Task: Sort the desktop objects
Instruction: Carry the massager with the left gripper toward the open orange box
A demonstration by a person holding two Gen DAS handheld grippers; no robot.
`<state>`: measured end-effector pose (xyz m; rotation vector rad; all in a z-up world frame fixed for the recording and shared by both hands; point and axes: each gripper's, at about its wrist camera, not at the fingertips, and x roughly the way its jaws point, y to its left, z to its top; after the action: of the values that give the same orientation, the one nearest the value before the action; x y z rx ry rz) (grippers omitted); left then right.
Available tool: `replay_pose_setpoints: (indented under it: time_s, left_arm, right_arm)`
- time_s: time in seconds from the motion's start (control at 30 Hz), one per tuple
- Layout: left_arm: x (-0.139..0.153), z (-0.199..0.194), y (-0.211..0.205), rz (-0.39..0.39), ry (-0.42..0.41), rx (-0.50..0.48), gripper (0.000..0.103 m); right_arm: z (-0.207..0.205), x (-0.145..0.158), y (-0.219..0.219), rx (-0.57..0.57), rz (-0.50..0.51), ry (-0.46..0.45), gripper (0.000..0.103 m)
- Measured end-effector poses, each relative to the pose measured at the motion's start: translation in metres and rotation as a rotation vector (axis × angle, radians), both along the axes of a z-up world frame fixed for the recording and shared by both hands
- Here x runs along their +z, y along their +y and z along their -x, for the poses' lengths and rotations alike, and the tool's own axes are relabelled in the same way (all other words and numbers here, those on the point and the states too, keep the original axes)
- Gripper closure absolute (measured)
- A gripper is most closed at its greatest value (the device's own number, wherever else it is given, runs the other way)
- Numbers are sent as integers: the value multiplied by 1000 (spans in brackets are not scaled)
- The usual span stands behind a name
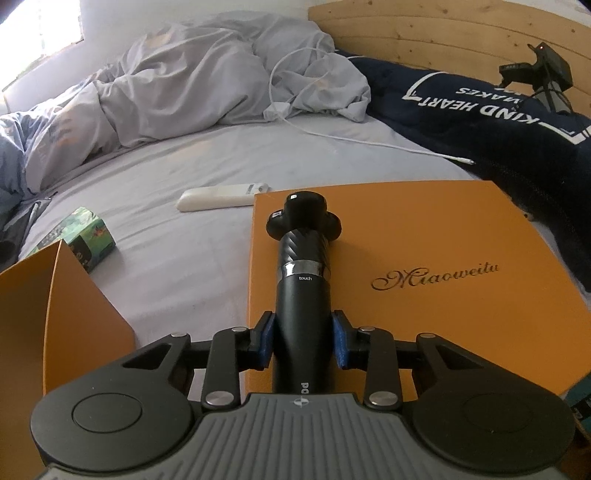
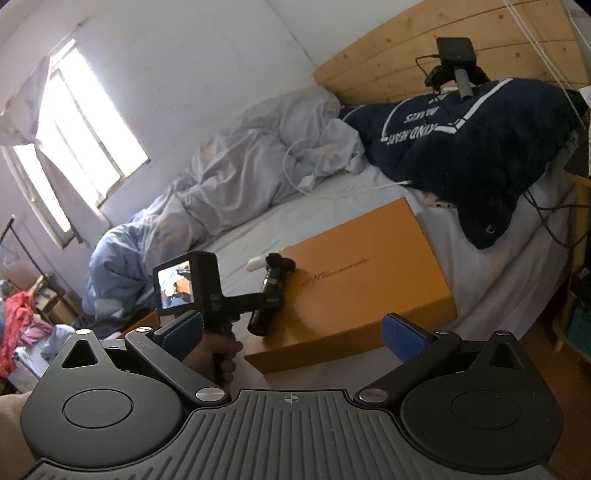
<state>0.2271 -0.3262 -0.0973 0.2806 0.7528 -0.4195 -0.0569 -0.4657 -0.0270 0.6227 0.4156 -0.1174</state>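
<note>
The shaver (image 1: 303, 273) is matt black plastic with a shiny metal ring. The orange box lid (image 1: 424, 280) is smooth matt cardboard. The far headboard (image 1: 461, 33) is bare knotty wood.

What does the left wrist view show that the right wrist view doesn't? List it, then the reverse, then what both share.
Only left wrist: the green carton and the open orange box.
Only right wrist: the window, the open right hand-held gripper and a hand.
Both: the black shaver clamped in the left hand-held gripper, the orange lid, the white remote.
</note>
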Motion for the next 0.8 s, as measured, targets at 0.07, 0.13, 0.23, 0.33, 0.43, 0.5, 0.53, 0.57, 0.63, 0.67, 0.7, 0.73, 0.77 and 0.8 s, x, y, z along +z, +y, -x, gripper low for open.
replay_pose_setpoints:
  time_s: [0.07, 0.13, 0.23, 0.33, 0.43, 0.5, 0.53, 0.57, 0.63, 0.67, 0.7, 0.73, 0.77, 0.8]
  left_arm:
    - [1, 2, 1, 10, -8, -4, 69]
    - [4, 3, 4, 26, -14, 3, 69]
    - [8, 3, 8, 49, -19, 13, 69]
    - [13, 2, 11, 66, -21, 19, 69]
    - [18, 3, 15, 84, -33, 29, 69]
    - [20, 3, 18, 94, -35, 32, 69]
    - [21, 3, 19, 97, -37, 32, 69]
    - [22, 3, 21, 97, -39, 34, 69]
    - [23, 3, 23, 98, -44, 40, 69]
    - [23, 3, 25, 102, -45, 43, 69]
    - [24, 2, 26, 106, -47, 47, 69]
    - [25, 2, 28, 111, -48, 49, 69]
    - [27, 2, 29, 117, -49, 52, 69]
    - [28, 2, 31, 123, -52, 55, 69]
  right_arm:
    - [0, 0, 0, 0, -2, 2, 0]
    - [-1, 0, 0, 0, -4, 3, 0]
    - [-1, -1, -1, 1, -7, 5, 0]
    - [-2, -1, -1, 1, -10, 8, 0]
    - [-3, -1, -1, 1, -13, 10, 0]
    - [-4, -2, -2, 1, -17, 12, 0]
    - [-2, -5, -4, 4, -22, 15, 0]
    - [-3, -5, -4, 6, -29, 16, 0]
    - [-3, -7, -4, 10, -39, 20, 0]
    - [-4, -7, -4, 11, -41, 22, 0]
    - [-4, -7, -4, 11, -42, 23, 0]
    - [-4, -7, -4, 11, -43, 24, 0]
    - [-5, -8, -4, 11, -43, 25, 0]
    - [-5, -8, -4, 11, -44, 26, 0]
